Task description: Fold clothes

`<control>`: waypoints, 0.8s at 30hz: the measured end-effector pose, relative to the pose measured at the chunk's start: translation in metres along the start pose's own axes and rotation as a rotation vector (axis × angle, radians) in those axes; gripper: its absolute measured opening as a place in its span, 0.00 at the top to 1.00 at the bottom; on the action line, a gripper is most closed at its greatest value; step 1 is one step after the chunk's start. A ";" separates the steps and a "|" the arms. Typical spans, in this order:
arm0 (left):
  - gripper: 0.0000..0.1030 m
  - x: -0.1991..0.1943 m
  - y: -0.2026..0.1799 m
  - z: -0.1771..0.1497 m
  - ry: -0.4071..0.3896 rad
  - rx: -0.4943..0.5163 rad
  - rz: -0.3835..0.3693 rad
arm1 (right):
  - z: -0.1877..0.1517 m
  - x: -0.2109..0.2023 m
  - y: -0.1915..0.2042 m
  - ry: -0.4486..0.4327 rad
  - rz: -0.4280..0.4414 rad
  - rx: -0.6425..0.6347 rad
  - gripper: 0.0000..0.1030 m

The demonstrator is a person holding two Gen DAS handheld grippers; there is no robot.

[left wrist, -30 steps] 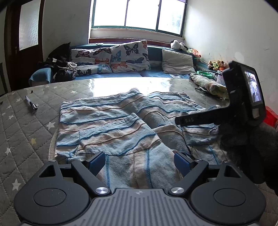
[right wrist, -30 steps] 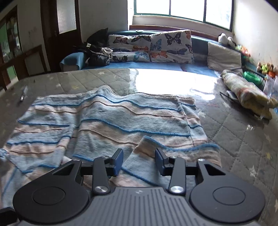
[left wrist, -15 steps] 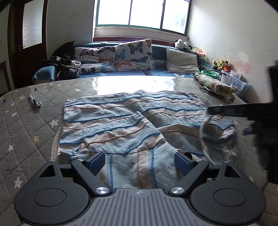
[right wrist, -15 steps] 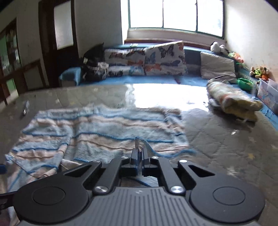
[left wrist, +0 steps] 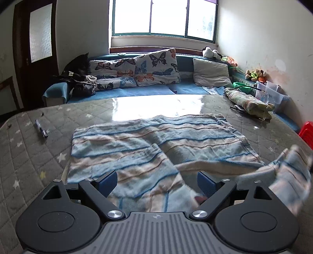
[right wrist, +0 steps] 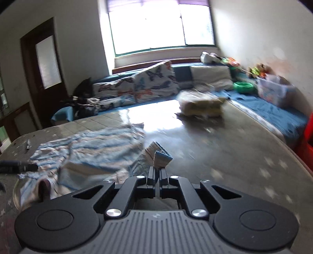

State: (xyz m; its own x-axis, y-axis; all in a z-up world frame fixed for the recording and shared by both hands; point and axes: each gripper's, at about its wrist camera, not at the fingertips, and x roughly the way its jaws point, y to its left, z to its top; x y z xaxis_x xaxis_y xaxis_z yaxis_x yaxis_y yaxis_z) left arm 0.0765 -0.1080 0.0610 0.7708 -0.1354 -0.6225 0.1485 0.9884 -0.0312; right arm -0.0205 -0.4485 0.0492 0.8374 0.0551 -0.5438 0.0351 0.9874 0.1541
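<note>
R gripper clamped on striped garment corner, lifted off the mattress. L gripper jaws wide, nothing held, over garment's near edge.

Butterfly pillows, a marker and a red stool.

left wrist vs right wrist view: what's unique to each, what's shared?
Left wrist only: the left tool wide open over the striped blue and beige fleece garment; a grey plain cushion in sharp focus.

Right wrist only: the right tool shut on a lifted garment corner.

Both: the garment on the grey star-quilted mattress, butterfly-print pillows, the window, a dark pen.
</note>
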 end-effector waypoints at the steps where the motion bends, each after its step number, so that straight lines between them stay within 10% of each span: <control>1: 0.13 0.005 -0.003 0.003 0.007 0.002 0.007 | -0.007 -0.002 -0.007 0.010 -0.011 0.016 0.97; 7: 0.21 0.040 -0.018 0.012 0.066 0.049 0.033 | -0.038 -0.006 -0.035 0.067 -0.030 0.107 0.97; 18: 0.85 0.056 -0.001 0.000 0.123 0.021 0.004 | -0.046 0.006 -0.038 0.095 -0.027 0.139 0.96; 24: 0.92 0.023 0.027 -0.001 0.061 -0.066 0.003 | -0.048 0.007 -0.037 0.093 -0.032 0.143 0.96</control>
State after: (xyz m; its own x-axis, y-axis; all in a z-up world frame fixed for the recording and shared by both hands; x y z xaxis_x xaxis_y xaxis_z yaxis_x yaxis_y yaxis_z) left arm 0.0977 -0.0843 0.0448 0.7320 -0.1300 -0.6688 0.1036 0.9915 -0.0793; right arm -0.0422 -0.4774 0.0008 0.7805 0.0435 -0.6236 0.1440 0.9582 0.2471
